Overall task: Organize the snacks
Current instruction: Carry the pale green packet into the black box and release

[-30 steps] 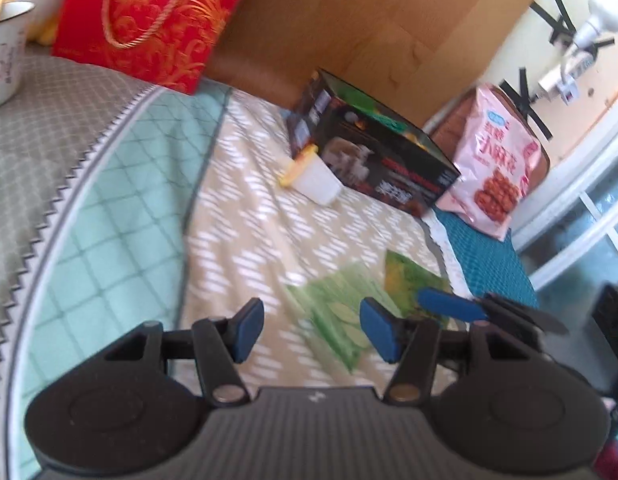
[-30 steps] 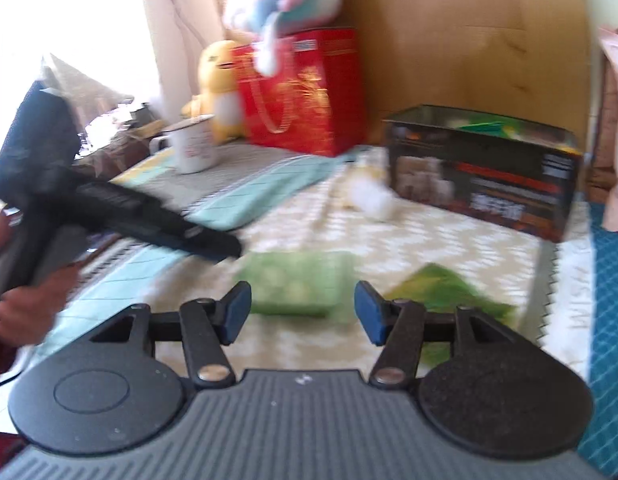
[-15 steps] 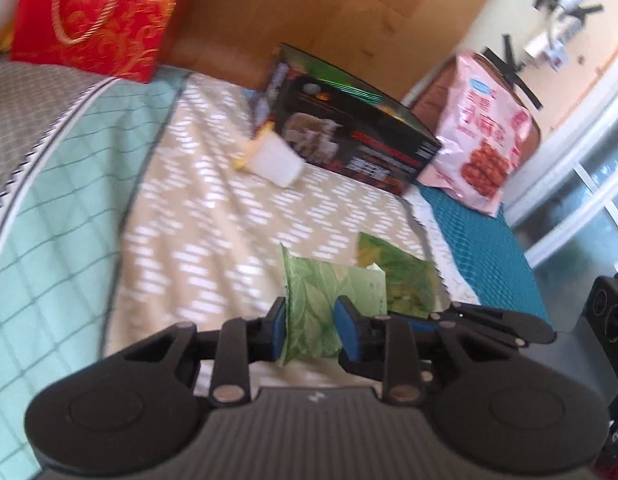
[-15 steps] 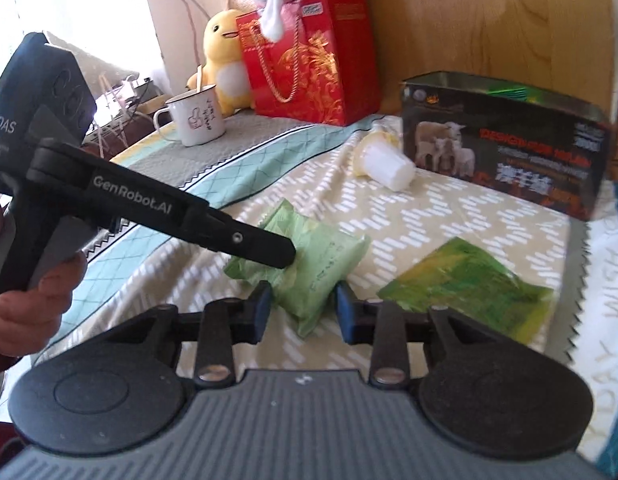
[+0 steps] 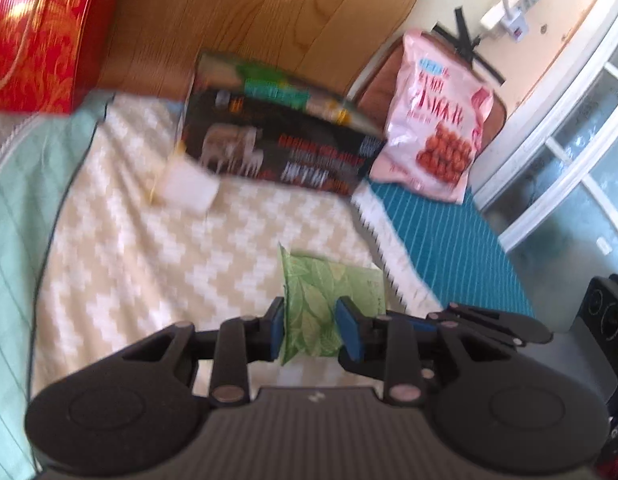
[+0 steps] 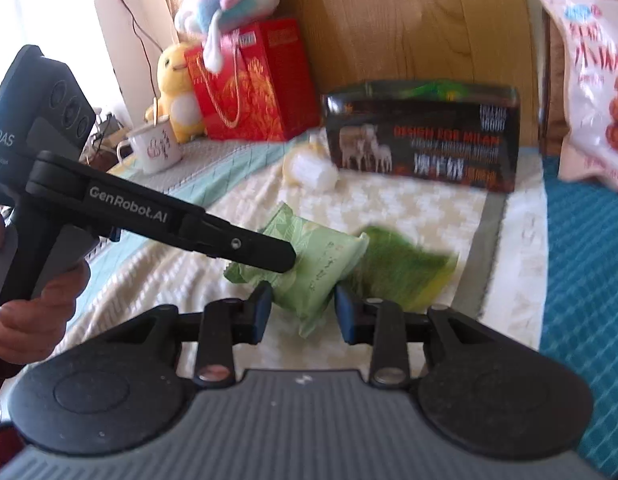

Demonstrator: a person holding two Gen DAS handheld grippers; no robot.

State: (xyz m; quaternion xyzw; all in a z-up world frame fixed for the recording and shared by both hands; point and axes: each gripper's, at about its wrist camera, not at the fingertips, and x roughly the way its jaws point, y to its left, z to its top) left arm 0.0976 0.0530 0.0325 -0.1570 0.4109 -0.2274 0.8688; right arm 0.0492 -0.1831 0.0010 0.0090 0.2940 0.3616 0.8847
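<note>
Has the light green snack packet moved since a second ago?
Yes. The light green snack packet, then flat on the cloth, is now gripped by the left claw, nearer the black box.

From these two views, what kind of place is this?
Probably a bedroom at home: patterned bedding against a wooden headboard, with plush toys and a mug at the side.

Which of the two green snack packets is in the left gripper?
The pale leaf-print packet, clamped in the left gripper; the darker green packet lies on the cloth.
</note>
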